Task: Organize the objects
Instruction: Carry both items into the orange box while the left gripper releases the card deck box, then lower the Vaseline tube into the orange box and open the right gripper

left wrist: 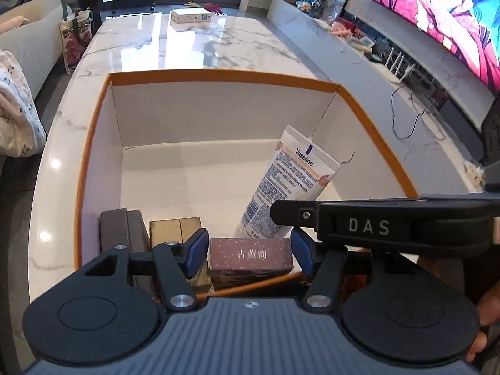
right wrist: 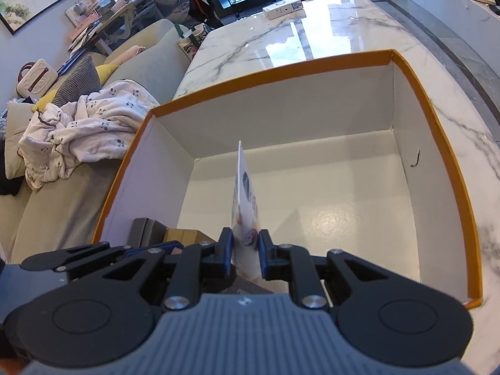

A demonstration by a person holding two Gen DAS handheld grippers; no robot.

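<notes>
An open box with an orange rim (left wrist: 218,75) (right wrist: 437,118) stands on the marble table. My right gripper (right wrist: 245,250) is shut on a white Vaseline tube (right wrist: 245,193) (left wrist: 290,181) and holds it tilted inside the box near the front. My left gripper (left wrist: 250,253) is open with its pads on either side of a maroon carton with Chinese characters (left wrist: 251,257), not touching it. A gold box (left wrist: 175,226) (right wrist: 184,234) and a dark grey box (left wrist: 120,228) (right wrist: 145,228) stand at the box's front left. The right gripper's body (left wrist: 375,225) crosses the left wrist view.
A small white carton (left wrist: 190,15) (right wrist: 282,7) lies at the far end of the table (left wrist: 218,43). A sofa with a crumpled blanket (right wrist: 81,118) is to the left. A TV (left wrist: 437,9) and a cluttered shelf (left wrist: 359,37) run along the right.
</notes>
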